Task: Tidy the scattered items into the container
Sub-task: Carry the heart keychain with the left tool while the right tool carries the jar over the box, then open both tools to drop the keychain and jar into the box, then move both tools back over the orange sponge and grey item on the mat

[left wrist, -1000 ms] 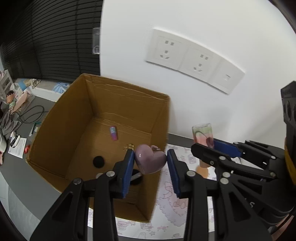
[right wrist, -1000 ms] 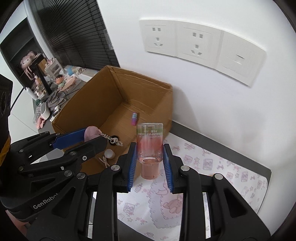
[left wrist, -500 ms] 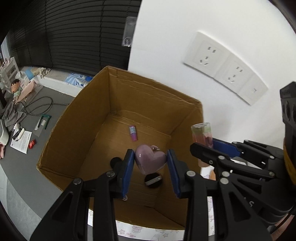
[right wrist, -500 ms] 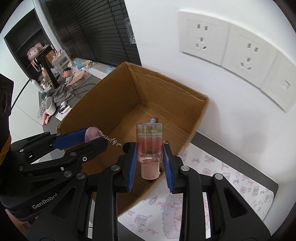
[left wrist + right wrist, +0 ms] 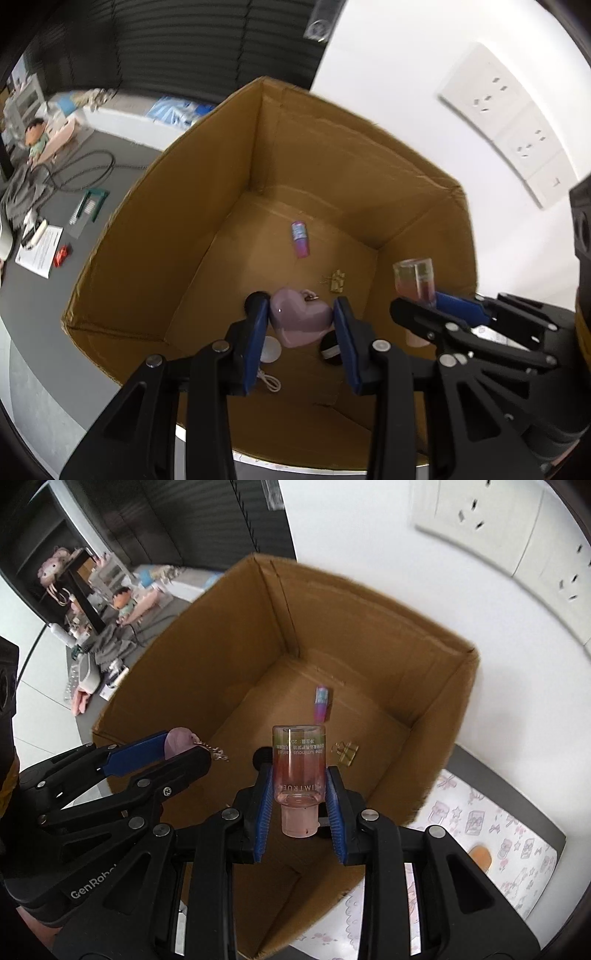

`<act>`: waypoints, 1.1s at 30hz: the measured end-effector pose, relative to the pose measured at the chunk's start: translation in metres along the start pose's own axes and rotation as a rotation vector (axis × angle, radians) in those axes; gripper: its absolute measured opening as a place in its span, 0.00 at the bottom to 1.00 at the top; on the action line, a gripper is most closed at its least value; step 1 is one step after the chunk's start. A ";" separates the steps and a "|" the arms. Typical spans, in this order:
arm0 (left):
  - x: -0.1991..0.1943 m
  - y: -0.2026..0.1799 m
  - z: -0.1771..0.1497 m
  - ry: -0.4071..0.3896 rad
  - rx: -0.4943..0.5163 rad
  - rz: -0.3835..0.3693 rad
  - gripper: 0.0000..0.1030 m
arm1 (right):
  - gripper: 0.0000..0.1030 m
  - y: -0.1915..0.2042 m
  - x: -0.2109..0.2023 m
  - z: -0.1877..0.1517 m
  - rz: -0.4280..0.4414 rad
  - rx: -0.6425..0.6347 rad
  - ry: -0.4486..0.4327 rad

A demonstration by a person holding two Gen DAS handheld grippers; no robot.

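An open cardboard box (image 5: 155, 229) (image 5: 192, 672) fills both views. My left gripper (image 5: 300, 321) is shut on a pink heart-shaped keychain (image 5: 299, 320) and hangs over the box's inside. My right gripper (image 5: 298, 794) is shut on a clear bottle of pink liquid (image 5: 298, 764), held cap-down above the box floor. The heart (image 5: 177, 741) and its chain also show at the left of the right wrist view, the bottle (image 5: 413, 280) at the right of the left wrist view. Inside the box lie a small pink tube (image 5: 299, 239) (image 5: 320, 701), a gold clip (image 5: 336, 281) (image 5: 346, 752) and round black items (image 5: 330, 347).
The box stands against a white wall with sockets (image 5: 513, 122). A patterned mat (image 5: 491, 853) lies on the dark tabletop to the right of the box. Papers, cables and small clutter (image 5: 48, 236) lie left of the box, with dark blinds (image 5: 184, 40) behind.
Both grippers have moved left from over the mat to over the box and sunk toward its opening. The heart and the bottle stay gripped.
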State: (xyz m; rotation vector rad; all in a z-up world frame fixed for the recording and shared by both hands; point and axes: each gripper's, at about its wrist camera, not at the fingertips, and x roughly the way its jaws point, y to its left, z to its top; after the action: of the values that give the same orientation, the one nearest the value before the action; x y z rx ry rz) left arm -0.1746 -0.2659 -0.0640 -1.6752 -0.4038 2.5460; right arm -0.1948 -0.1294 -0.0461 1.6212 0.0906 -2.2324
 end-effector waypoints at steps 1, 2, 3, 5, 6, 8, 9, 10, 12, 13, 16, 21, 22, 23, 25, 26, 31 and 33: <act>0.002 0.003 -0.001 0.007 -0.007 0.003 0.35 | 0.29 0.002 0.003 -0.001 0.001 0.003 0.007; 0.004 0.006 -0.003 0.014 -0.011 0.006 0.35 | 0.29 0.003 0.005 -0.002 0.002 0.003 0.013; 0.005 0.008 -0.004 0.020 -0.012 0.009 0.35 | 0.29 0.006 0.008 -0.004 0.007 0.003 0.019; 0.008 0.009 -0.005 0.030 -0.010 0.011 0.35 | 0.29 0.010 0.013 -0.006 0.001 -0.001 0.030; 0.010 0.010 -0.007 0.036 -0.008 0.011 0.35 | 0.29 0.012 0.015 -0.007 -0.004 -0.002 0.034; 0.013 0.009 -0.009 0.045 -0.003 0.012 0.35 | 0.29 0.012 0.020 -0.010 0.002 0.011 0.044; 0.013 0.008 -0.009 0.046 0.003 0.015 0.35 | 0.29 0.011 0.022 -0.011 0.008 0.020 0.048; 0.014 0.008 -0.009 0.047 0.003 0.013 0.35 | 0.29 0.010 0.023 -0.013 0.012 0.027 0.053; 0.014 0.008 -0.009 0.050 -0.001 0.010 0.35 | 0.29 0.008 0.026 -0.017 0.018 0.036 0.061; 0.015 0.009 -0.009 0.052 -0.002 0.011 0.35 | 0.29 0.008 0.026 -0.018 0.020 0.035 0.059; 0.016 0.008 -0.008 0.065 -0.001 0.014 0.35 | 0.29 0.007 0.024 -0.019 0.030 0.030 0.054; 0.016 0.006 -0.010 0.070 0.010 0.029 0.36 | 0.29 0.006 0.022 -0.020 0.032 0.022 0.048; 0.015 0.006 -0.011 0.069 0.010 0.028 0.36 | 0.31 0.005 0.021 -0.020 0.030 0.023 0.045; 0.013 0.006 -0.011 0.064 0.007 0.024 0.37 | 0.36 0.003 0.020 -0.020 0.027 0.027 0.042; 0.010 0.006 -0.011 0.057 0.001 0.013 0.45 | 0.46 -0.001 0.018 -0.020 0.024 0.037 0.038; 0.009 0.006 -0.011 0.055 0.000 0.007 0.47 | 0.50 -0.003 0.016 -0.021 0.026 0.040 0.033; 0.000 0.004 -0.009 0.021 -0.004 0.049 0.86 | 0.54 -0.012 0.007 -0.020 0.043 0.049 0.007; -0.004 0.005 -0.009 0.004 -0.011 0.051 0.93 | 0.55 -0.017 0.001 -0.020 0.059 0.056 -0.007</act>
State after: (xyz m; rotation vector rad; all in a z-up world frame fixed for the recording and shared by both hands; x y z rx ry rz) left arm -0.1646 -0.2700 -0.0648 -1.7158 -0.3800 2.5804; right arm -0.1828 -0.1088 -0.0569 1.6230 -0.0213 -2.2149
